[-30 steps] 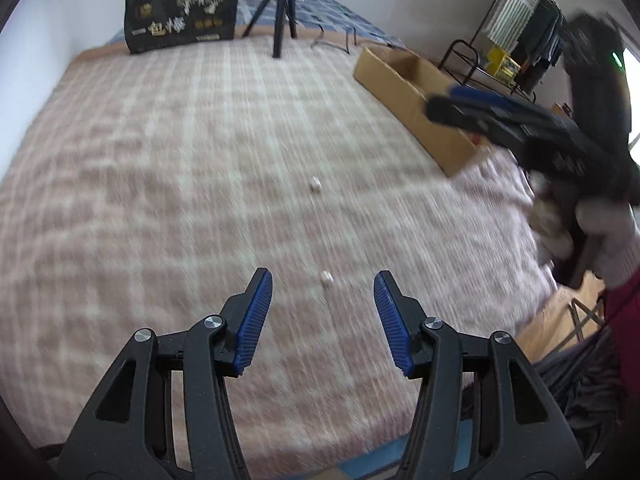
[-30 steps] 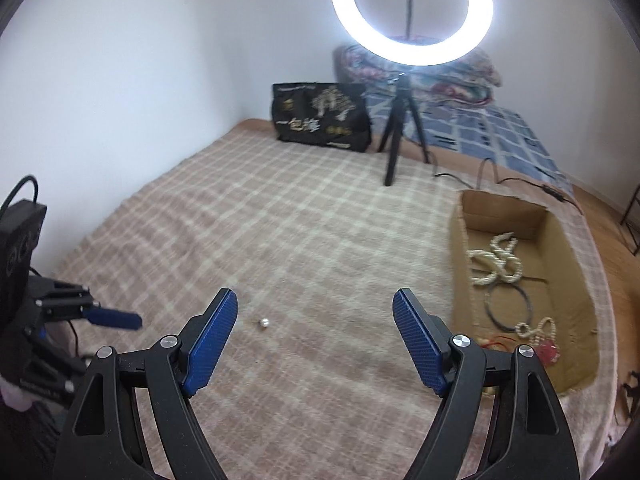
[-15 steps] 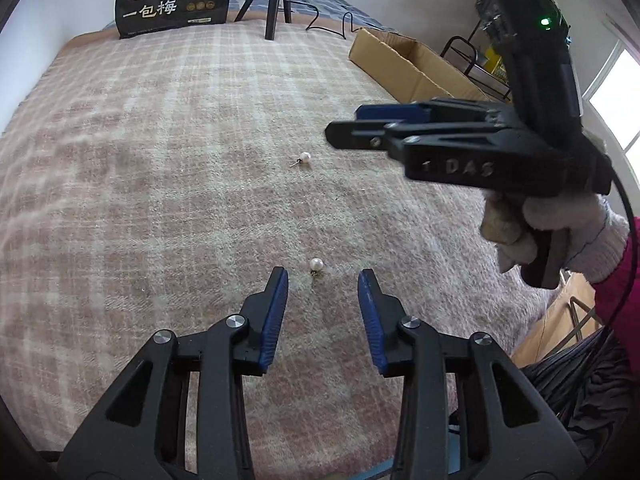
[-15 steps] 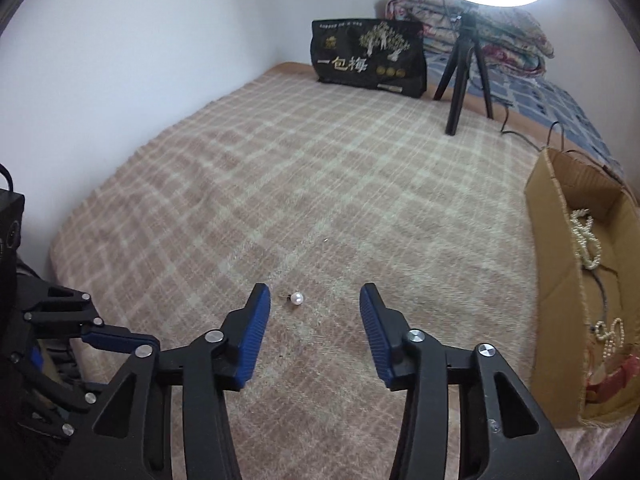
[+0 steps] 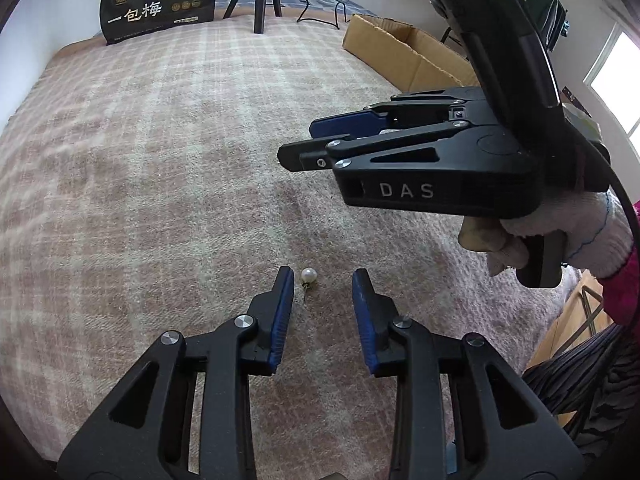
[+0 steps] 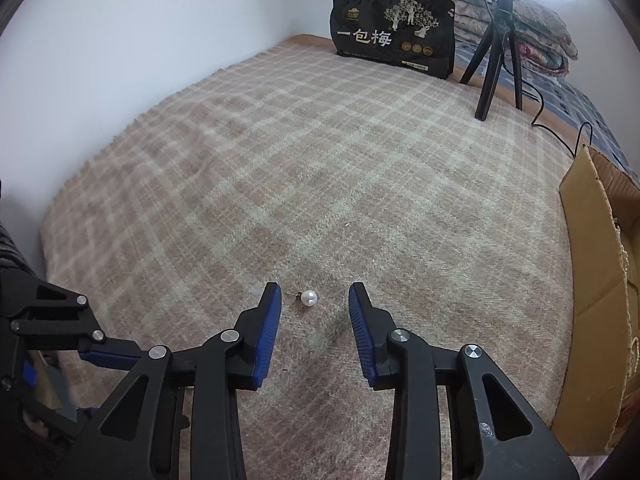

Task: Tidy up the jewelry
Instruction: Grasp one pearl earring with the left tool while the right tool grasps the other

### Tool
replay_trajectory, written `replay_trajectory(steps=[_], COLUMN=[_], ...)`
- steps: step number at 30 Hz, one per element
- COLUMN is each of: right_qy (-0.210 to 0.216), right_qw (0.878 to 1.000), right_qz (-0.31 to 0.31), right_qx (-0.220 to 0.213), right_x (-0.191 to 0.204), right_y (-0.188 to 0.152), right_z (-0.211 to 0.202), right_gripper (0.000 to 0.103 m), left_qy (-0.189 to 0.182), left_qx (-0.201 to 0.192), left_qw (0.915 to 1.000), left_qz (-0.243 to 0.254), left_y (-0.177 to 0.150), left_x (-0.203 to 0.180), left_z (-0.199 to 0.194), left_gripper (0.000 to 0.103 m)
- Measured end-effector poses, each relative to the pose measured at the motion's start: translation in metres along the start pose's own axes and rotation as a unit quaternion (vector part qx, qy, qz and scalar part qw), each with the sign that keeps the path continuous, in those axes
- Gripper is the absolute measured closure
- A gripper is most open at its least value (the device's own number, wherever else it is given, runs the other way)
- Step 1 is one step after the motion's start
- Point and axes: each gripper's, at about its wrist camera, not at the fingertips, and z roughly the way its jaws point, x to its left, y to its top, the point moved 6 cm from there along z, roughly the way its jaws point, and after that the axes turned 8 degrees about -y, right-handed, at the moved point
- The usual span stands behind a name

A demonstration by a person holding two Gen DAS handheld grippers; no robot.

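A pearl stud earring [image 5: 309, 275] lies on the checked blanket just in front of my left gripper [image 5: 322, 280], nearer its left finger; the gripper is open and empty. A second pearl earring [image 6: 308, 298] lies between the tips of my right gripper [image 6: 315, 295], which is open and empty. The right gripper also shows in the left wrist view [image 5: 316, 142], held above the blanket to the right. The cardboard box [image 6: 596, 280] at the right holds pearl necklaces, mostly hidden by its wall.
A black snack bag [image 6: 394, 34] and a ring-light tripod [image 6: 496, 56] stand at the far end of the bed. Folded quilts [image 6: 532, 12] lie behind them. The wall runs along the left; the box [image 5: 404, 56] lies at the bed's right edge.
Both grippers have moved down and forward onto their pearls and narrowed their openings. The right gripper now hides the far pearl in the left wrist view.
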Motion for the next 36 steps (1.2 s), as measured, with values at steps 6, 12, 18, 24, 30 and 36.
replay_trajectory(steps=[6, 12, 18, 24, 30, 36], right_qy=[-0.006, -0.008, -0.014, -0.010, -0.011, -0.013], right_qw=[1.000, 1.000, 0.999, 1.000, 1.000, 1.000], right_qz=[-0.014, -0.016, -0.028, -0.022, -0.022, -0.012], right_qx=[0.007, 0.009, 0.016, 0.015, 0.011, -0.003], right_x=[0.005, 0.005, 0.009, 0.010, 0.010, 0.004], right_y=[-0.001, 0.000, 0.003, 0.004, 0.005, 0.010], right_z=[0.005, 0.007, 0.014, 0.015, 0.011, -0.002], right_gripper=[0.077, 0.077, 0.087, 0.094, 0.094, 0.095], left_qy=[0.006, 0.004, 0.008, 0.008, 0.008, 0.009], left_qx=[0.005, 0.006, 0.008, 0.007, -0.001, -0.011], left_qw=[1.0000, 0.9999, 0.9999, 0.9998, 0.9998, 0.9997], left_qz=[0.001, -0.009, -0.011, -0.016, -0.016, -0.018], left_y=[-0.002, -0.003, -0.002, -0.002, -0.002, -0.001], left_x=[0.003, 0.007, 0.011, 0.013, 0.012, 0.013], left_z=[0.005, 0.006, 0.010, 0.012, 0.006, -0.003], left_gripper=[0.079, 0.080, 0.085, 0.096, 0.097, 0.097])
